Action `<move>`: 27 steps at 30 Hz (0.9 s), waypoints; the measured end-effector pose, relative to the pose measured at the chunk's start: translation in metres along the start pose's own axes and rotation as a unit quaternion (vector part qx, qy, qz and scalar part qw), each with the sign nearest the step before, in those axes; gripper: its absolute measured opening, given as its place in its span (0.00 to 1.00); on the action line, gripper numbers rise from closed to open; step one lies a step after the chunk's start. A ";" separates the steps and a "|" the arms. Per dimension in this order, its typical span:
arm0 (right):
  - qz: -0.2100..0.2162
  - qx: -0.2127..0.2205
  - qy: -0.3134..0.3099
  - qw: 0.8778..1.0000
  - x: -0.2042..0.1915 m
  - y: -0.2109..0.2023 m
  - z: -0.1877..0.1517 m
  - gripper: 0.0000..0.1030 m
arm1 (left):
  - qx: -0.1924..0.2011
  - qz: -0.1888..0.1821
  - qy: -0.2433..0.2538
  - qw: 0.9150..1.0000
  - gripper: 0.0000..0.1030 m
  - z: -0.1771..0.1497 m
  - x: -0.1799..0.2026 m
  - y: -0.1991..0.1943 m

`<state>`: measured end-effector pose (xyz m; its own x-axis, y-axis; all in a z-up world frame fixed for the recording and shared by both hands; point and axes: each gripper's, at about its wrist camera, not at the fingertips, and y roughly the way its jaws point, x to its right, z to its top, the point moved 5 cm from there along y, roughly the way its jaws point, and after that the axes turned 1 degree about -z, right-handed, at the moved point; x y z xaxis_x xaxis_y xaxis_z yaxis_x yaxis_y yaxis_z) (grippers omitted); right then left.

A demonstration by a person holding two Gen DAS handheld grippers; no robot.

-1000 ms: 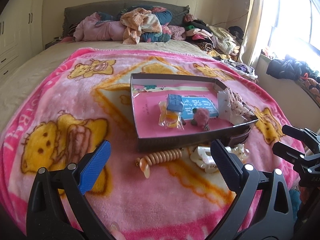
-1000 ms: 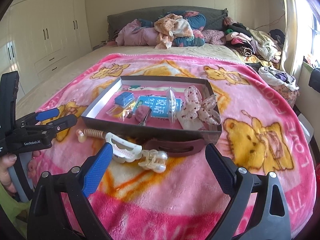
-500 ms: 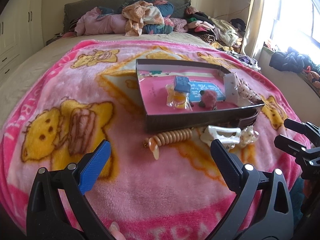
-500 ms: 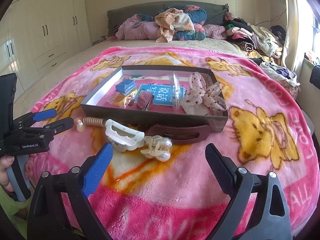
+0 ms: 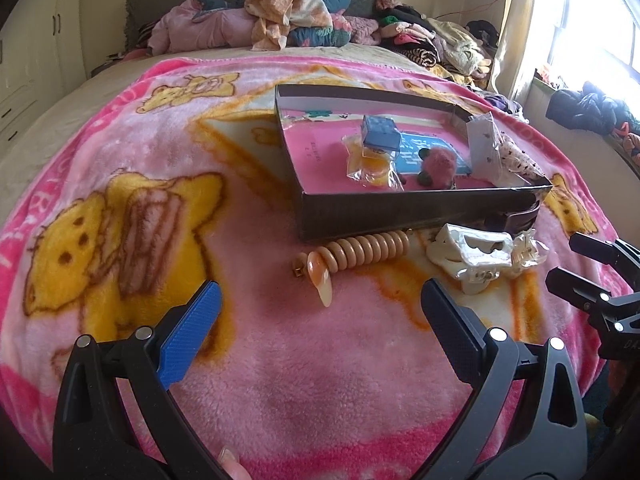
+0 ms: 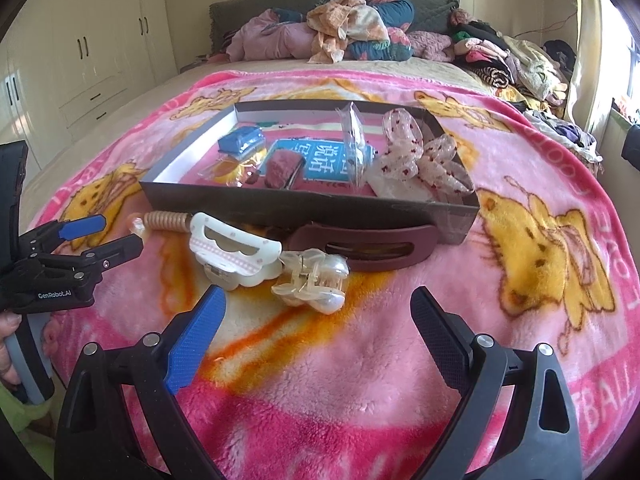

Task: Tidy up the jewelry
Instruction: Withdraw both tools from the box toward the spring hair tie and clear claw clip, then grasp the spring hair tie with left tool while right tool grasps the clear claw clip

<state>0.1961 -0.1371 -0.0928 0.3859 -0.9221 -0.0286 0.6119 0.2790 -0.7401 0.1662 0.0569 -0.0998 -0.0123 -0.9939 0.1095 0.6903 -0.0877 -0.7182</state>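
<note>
A dark shallow box point(image 5: 400, 210) point(image 6: 280, 204) sits on the pink blanket and holds a blue block point(image 5: 381, 133), a pink fuzzy clip point(image 5: 438, 165) and a spotted bow point(image 6: 420, 156). In front of it lie a beige spiral hair tie point(image 5: 362, 254) point(image 6: 166, 220), a white claw clip point(image 5: 470, 254) point(image 6: 234, 254), a pearl claw clip point(image 6: 316, 280) and a maroon clip point(image 6: 360, 246). My left gripper point(image 5: 318, 304) is open, just short of the spiral tie. My right gripper point(image 6: 318, 314) is open, just short of the pearl clip.
The pink bear-print blanket point(image 5: 120, 200) covers the bed. Piled clothes point(image 6: 348, 28) lie at the headboard. White cupboards point(image 6: 88, 48) stand on the left and a bright window point(image 5: 592, 20) on the right.
Both grippers have moved forward and lower toward the clips in front of the box. Both stay open and empty.
</note>
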 end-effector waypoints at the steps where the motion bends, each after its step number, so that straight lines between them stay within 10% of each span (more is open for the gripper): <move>1: -0.001 -0.003 0.001 1.000 0.001 0.002 0.000 0.88 | -0.001 -0.001 0.000 1.000 0.89 0.001 0.000 0.002; 15: -0.002 -0.020 0.008 1.000 0.005 0.024 0.005 0.83 | -0.008 -0.011 -0.023 1.000 0.89 0.009 0.002 0.024; 27: 0.003 -0.048 0.003 0.999 0.003 0.043 -0.001 0.45 | -0.008 -0.022 -0.026 0.999 0.85 0.017 0.011 0.034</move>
<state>0.2229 -0.1286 -0.1249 0.3858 -0.9219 -0.0369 0.5396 0.2579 -0.8014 0.2019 0.0441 -0.1118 -0.0057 -0.9842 0.1768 0.6786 -0.1337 -0.7223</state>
